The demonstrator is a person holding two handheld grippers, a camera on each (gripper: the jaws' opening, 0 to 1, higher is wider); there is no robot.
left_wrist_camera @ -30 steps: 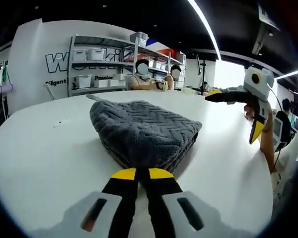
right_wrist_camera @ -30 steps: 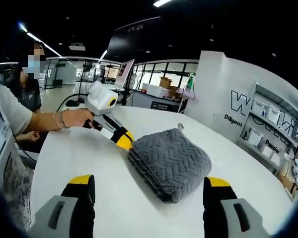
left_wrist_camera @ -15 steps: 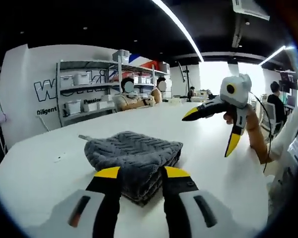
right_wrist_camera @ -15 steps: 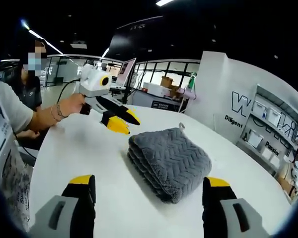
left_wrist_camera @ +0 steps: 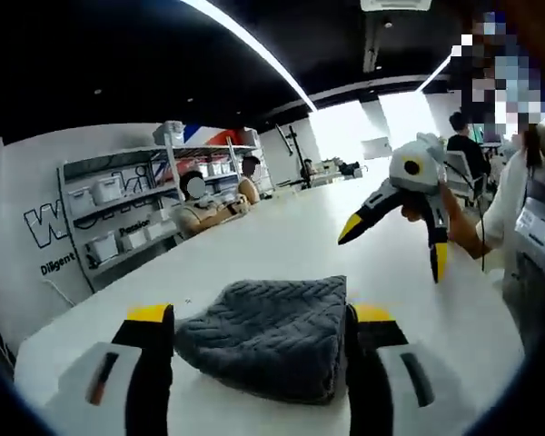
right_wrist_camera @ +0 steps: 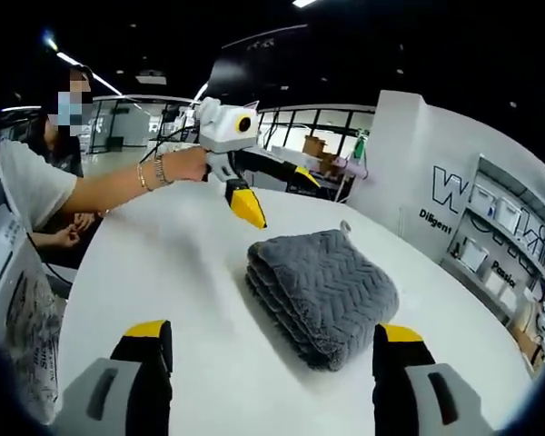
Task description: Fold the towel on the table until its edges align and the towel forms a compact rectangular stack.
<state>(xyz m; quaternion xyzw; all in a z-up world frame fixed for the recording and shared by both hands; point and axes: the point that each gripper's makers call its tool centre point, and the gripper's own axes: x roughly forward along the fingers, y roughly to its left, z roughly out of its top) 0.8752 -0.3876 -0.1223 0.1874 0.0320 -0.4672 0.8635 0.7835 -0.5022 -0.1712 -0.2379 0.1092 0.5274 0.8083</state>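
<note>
Right gripper view: one folded towel

We see bright ceiling strip lights under a dark ceiling and window glare washing out the far room. The white table reflects softly. Fisheye bending curves the edges, and the left gripper view smears slightly.

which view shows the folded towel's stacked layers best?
Right gripper view: the towel lies whole between that claw's jaws, its layered side edge facing the camera. Left gripper view shows the towel low and close, mostly its top, edges partly behind the jaws.
</note>
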